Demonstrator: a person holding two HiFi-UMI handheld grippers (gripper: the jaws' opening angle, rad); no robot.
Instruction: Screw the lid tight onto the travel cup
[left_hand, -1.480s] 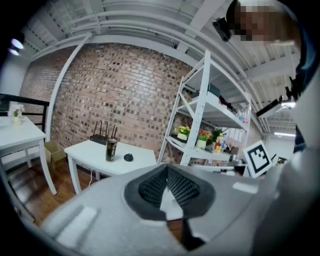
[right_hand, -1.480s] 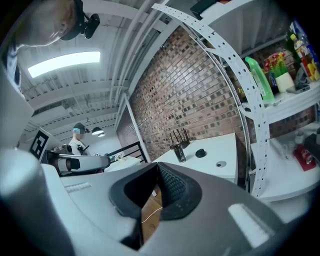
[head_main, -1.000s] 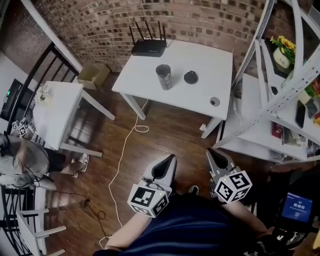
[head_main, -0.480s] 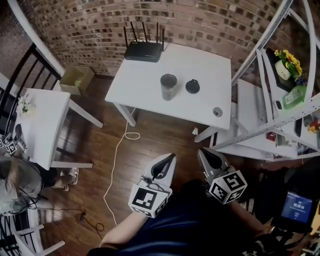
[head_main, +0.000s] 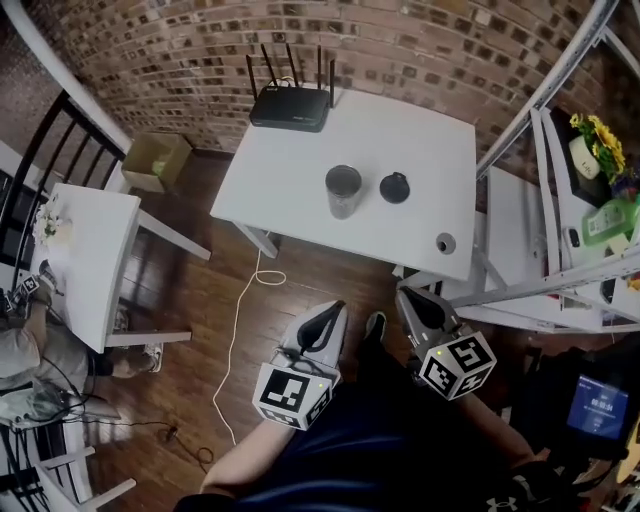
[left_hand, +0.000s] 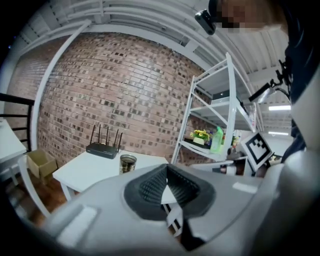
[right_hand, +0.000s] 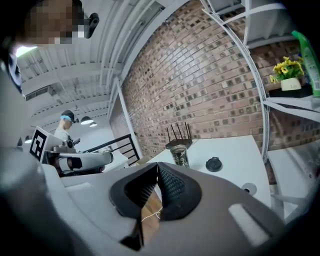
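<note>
The left tongs (head_main: 336, 309) and right tongs (head_main: 404, 294) are pressed together, empty, short of the counter (head_main: 290, 170); mid-counter, the travel cup (head_main: 343, 190) stands beside its lid (head_main: 394, 187).

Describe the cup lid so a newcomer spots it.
Find the white table against the brick wall, black router at its back edge. Mid-table stands the open travel cup; the lid lies beside it, on the head view's right. It is the flat black disc, unlike the pale ring near the table's corner.

Reading left gripper (left_hand: 166, 169) jaws shut, empty. Seeing travel cup (left_hand: 128, 163) upright on worktop (left_hand: 80, 172), beyond and left of jaws; router (left_hand: 102, 149) behind.
</note>
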